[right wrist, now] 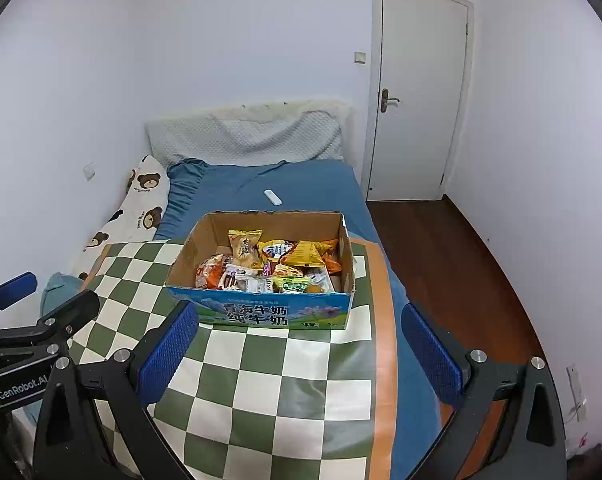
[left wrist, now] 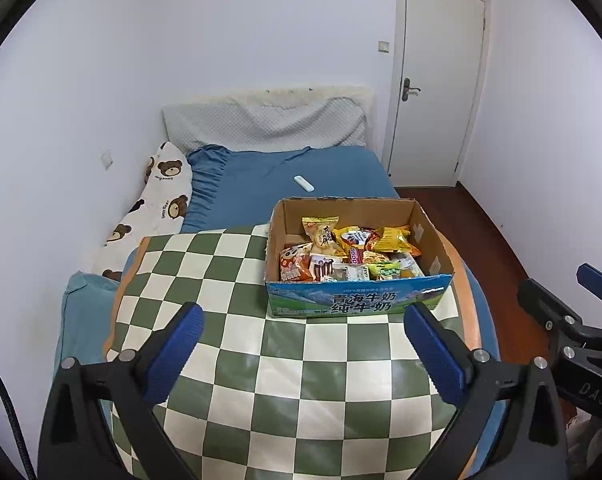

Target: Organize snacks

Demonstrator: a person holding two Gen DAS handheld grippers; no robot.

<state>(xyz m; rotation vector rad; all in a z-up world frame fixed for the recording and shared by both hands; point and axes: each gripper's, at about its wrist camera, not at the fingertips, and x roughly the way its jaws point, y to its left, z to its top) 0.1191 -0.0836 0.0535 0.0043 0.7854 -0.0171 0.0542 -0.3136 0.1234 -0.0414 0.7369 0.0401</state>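
Presently: snack packets (left wrist: 341, 254) heaped loose in open milk carton (left wrist: 357, 304), toward right side of checkered tabletop (left wrist: 229, 280) over bed (left wrist: 301, 168). Left claw (left wrist: 303, 344) and right claw (right wrist: 299, 344) both spread wide, empty, short of carton. Risks: glossy packets slipping or crushing under pinch; light carton sliding on slick cloth toward right edge.

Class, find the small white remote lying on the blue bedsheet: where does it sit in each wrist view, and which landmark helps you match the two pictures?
Left wrist view: the white remote lies just above centre, beyond the snack box's back-left corner.
Right wrist view: the white remote lies left of centre, beyond the snack box's back wall.
Shared landmark: the white door at upper right.
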